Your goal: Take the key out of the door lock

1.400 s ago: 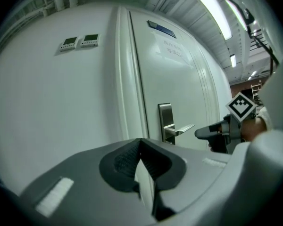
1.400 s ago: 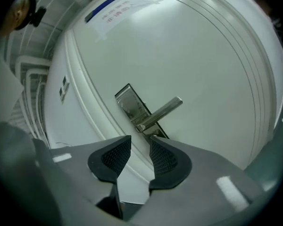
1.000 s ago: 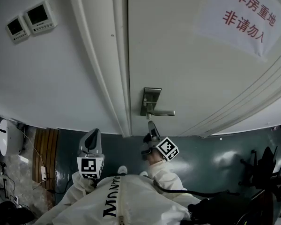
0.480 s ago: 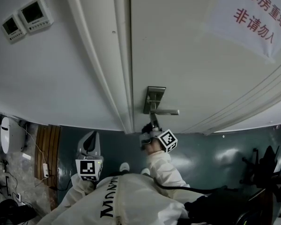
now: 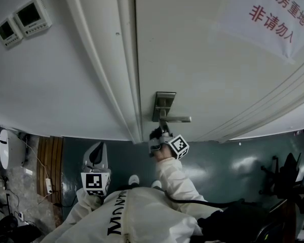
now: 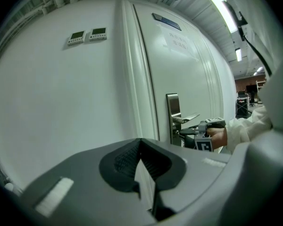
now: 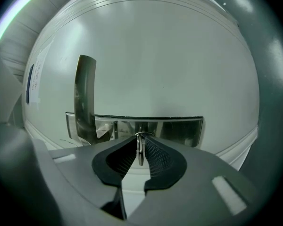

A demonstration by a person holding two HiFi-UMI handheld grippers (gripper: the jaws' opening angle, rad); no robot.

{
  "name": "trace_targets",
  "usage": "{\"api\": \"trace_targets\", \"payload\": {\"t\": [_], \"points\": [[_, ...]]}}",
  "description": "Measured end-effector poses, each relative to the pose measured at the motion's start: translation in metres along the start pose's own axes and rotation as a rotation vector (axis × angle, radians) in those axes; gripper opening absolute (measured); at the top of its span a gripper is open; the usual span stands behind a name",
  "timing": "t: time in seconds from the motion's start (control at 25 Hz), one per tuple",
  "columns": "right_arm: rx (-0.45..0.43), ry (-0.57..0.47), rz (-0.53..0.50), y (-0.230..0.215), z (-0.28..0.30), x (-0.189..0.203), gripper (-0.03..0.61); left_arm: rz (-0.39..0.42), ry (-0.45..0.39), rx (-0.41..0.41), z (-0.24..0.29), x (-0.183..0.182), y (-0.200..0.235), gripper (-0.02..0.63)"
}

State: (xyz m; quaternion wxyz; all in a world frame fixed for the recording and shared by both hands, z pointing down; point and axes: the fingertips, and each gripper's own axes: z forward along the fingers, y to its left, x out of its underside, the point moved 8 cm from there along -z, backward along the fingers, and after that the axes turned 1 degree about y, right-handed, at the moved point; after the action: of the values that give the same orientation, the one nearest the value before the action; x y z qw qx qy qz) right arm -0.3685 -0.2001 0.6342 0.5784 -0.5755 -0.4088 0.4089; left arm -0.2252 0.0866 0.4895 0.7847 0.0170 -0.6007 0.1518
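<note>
A thin metal key [image 7: 140, 150] sticks out of the steel lock plate [image 7: 179, 130], seen edge-on, beside the lever handle [image 7: 86, 93]. My right gripper [image 7: 140, 144] has its jaws round the key and they are closing; the pads [image 7: 155, 155] stand a hair off it on each side. From the head view the right gripper [image 5: 160, 132] is pushed up under the lever handle [image 5: 176, 119] on the lock plate [image 5: 163, 104], hiding the key. My left gripper [image 5: 98, 150] hangs low at the left, shut and empty, away from the door [image 5: 202, 59]; its tips [image 6: 140, 142] meet.
A paper sign with red characters [image 5: 274, 15] is stuck high on the door. The door frame [image 5: 109, 59] runs left of the lock. Two small wall panels [image 5: 21, 20] sit on the wall at the left. Dark chairs [image 5: 289, 181] stand on the floor at the right.
The right gripper has risen from below the lock up to the lock plate under the handle. The left gripper has stayed where it was.
</note>
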Motion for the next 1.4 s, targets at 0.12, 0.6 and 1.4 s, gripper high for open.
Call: {"api": "trace_targets", "payload": {"t": [0.12,0.6,1.4], "points": [[0.003,0.001,0.001,0.001,0.001,-0.001,0.029,-0.001,-0.005,-0.003,-0.001,0.001,0.000,0.000],[0.016,-0.006,0.006,0.002,0.001,0.000,0.025,0.000,-0.006,-0.002,-0.007,0.003,-0.001,0.000],[0.009,0.002,-0.043,0.003,-0.034,0.009,0.021,0.005,-0.015,0.024,-0.018,0.005,-0.012,0.000]]}}
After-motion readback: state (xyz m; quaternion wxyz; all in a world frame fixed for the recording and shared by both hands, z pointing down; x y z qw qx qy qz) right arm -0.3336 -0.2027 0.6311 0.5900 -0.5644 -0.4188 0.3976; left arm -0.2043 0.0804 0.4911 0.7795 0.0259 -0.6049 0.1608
